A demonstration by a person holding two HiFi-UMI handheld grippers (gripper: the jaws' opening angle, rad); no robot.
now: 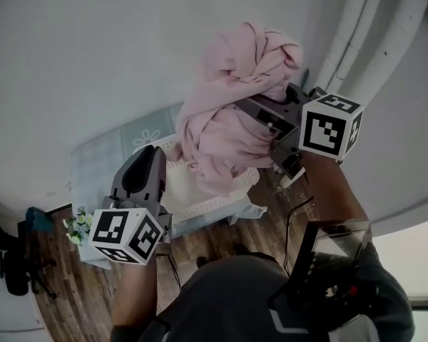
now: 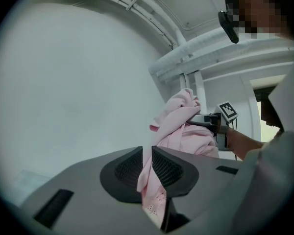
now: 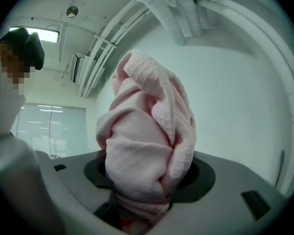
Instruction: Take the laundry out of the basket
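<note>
Above the white basket [image 1: 221, 206], the pink cloth [image 1: 232, 98] hangs bunched in mid-air. Right gripper [image 3: 146, 180]: jaws clamped on a thick wad of it. Left gripper [image 2: 148, 168]: jaws pinched nearly together on a thin edge.

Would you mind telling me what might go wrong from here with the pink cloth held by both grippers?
1. The left gripper pinches only a thin edge of the pink cloth; that edge may slip free, leaving the cloth swinging from the right gripper.
2. The cloth's lower folds hang over the white laundry basket and might snag its rim.
</note>
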